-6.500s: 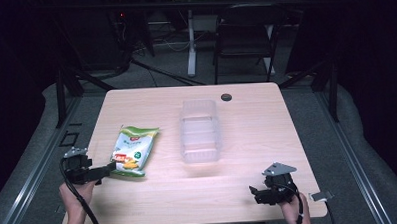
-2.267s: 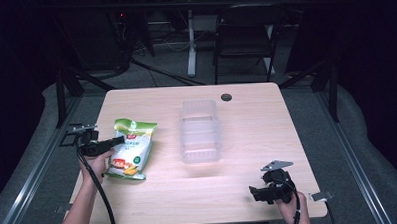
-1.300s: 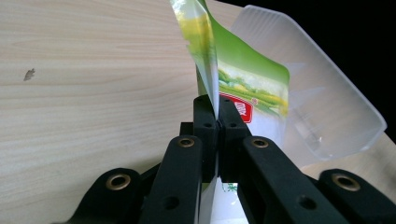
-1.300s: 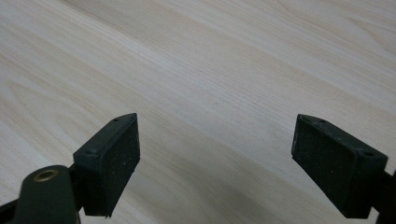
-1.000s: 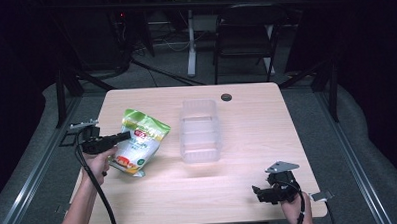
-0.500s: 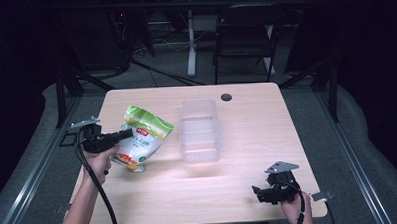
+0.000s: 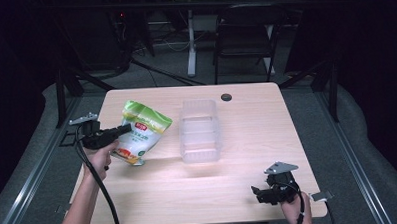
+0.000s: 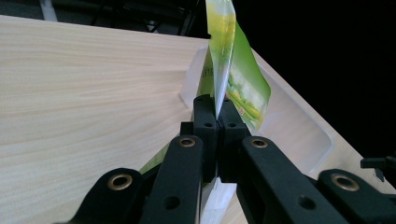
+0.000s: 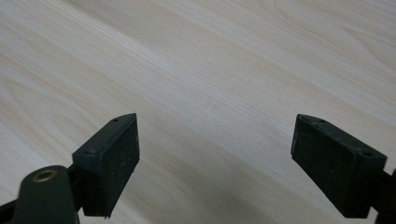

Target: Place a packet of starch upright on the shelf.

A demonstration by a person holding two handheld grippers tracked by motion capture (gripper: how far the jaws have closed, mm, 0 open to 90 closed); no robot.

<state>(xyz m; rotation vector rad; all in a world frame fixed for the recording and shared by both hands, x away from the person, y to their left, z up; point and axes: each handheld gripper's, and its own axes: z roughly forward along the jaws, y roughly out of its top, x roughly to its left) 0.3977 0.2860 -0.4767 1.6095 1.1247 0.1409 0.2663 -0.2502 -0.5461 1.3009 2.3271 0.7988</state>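
Note:
A green and yellow snack bag [image 7: 142, 131] hangs tilted above the table's left side, just left of a clear plastic box [image 7: 200, 130]. My left gripper [image 7: 126, 128] is shut on the bag's edge. In the left gripper view the jaws pinch the bag [image 8: 233, 74] between them, my left gripper [image 8: 215, 103] pointing toward the clear box [image 8: 299, 126]. My right gripper [image 7: 257, 194] rests low at the table's front right corner, held by a hand. In the right gripper view my right gripper [image 9: 229, 149] stands wide open over bare wood with nothing between its pads.
A small black round cap [image 7: 226, 97] lies near the table's far edge. The wooden table [image 7: 248, 155] has bare room between the box and the right gripper. A chair [image 7: 244, 40] and a table leg stand beyond the far edge.
The left gripper closed on the snack bag, lifted it off the table and carried it right toward the clear box. The right gripper stayed at the front right corner.

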